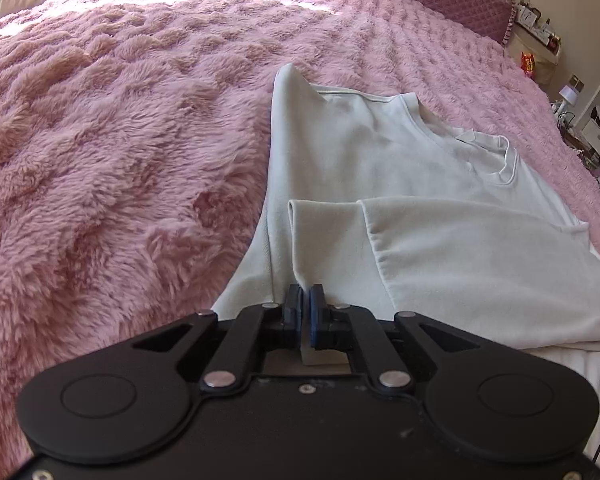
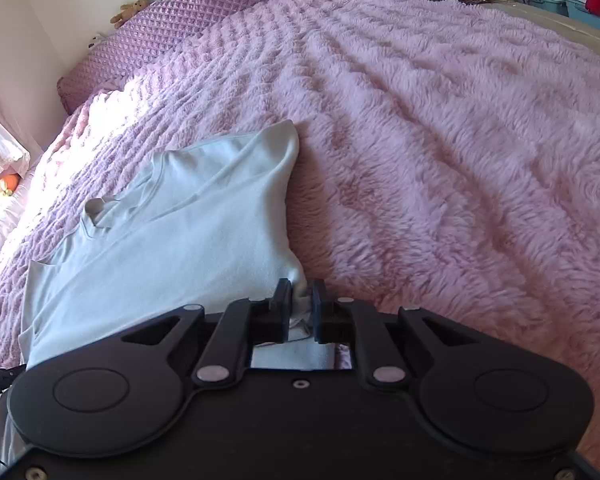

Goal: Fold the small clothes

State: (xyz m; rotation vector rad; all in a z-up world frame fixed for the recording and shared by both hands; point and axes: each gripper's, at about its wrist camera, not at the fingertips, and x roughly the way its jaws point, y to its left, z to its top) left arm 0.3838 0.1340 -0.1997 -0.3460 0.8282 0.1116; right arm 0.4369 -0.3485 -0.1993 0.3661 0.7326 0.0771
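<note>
White shirt (image 1: 380, 168) lies on pink blanket (image 1: 120, 140) of bed, sleeves folded in; left claw (image 1: 305, 300) pinches hem fold, right claw (image 2: 300, 300) clamps hem corner; best lift both evenly, keep hem taut, carry toward collar (image 1: 496, 160)

white shirt (image 1: 380, 168), partly folded, on bed

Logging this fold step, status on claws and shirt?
Left claw shut on white shirt. Right claw shut on its edge. Shirt partly folded on pink blanket. Nothing in the way.
</note>
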